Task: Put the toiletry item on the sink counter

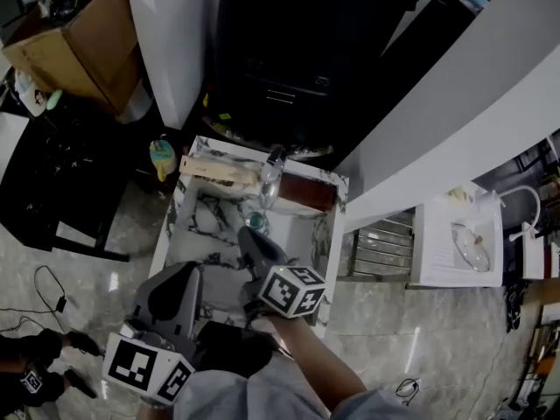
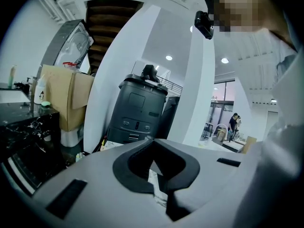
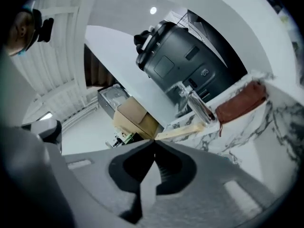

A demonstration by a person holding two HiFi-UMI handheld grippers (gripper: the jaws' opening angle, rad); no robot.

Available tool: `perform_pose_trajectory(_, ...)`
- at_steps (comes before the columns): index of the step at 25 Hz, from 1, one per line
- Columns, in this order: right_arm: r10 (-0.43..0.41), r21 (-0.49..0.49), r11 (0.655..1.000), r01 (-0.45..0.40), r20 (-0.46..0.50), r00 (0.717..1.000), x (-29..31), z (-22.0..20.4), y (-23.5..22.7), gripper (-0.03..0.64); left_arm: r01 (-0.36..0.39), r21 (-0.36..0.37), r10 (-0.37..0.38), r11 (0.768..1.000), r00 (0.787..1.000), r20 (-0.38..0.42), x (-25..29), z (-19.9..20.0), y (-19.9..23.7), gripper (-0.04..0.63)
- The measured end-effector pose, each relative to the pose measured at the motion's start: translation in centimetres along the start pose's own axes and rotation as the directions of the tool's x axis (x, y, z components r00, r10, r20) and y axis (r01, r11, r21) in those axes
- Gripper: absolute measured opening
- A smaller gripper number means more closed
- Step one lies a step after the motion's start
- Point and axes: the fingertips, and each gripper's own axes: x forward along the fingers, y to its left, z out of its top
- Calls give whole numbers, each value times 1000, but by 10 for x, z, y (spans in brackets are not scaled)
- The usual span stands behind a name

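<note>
At the marbled counter [image 1: 210,215], left tongs [image 2: 153,140] and right tongs [image 3: 154,141] are both pinched together, empty.

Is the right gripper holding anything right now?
No, the right gripper has its jaws closed tip to tip, with nothing between them.

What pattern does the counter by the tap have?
White marble with dark grey veins; the head view shows the counter best.

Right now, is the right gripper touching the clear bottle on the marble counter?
Apart. Right gripper view: right gripper, jaws shut and empty; clear bottle stands clear beyond the tips.
</note>
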Motion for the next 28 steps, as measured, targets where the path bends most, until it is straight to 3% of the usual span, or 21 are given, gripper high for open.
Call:
perform_pose_trajectory(14, 100, -279, 958, -60, 131, 986, -170, 74, 39, -2, 44, 50, -47, 998, 997, 67, -17, -2, -112, 5)
perform_pose_trajectory(28, 106, -366, 930, -16, 227, 968, -282, 103, 56, -3, 108, 82, -118, 991, 985, 122, -35, -2, -187, 5)
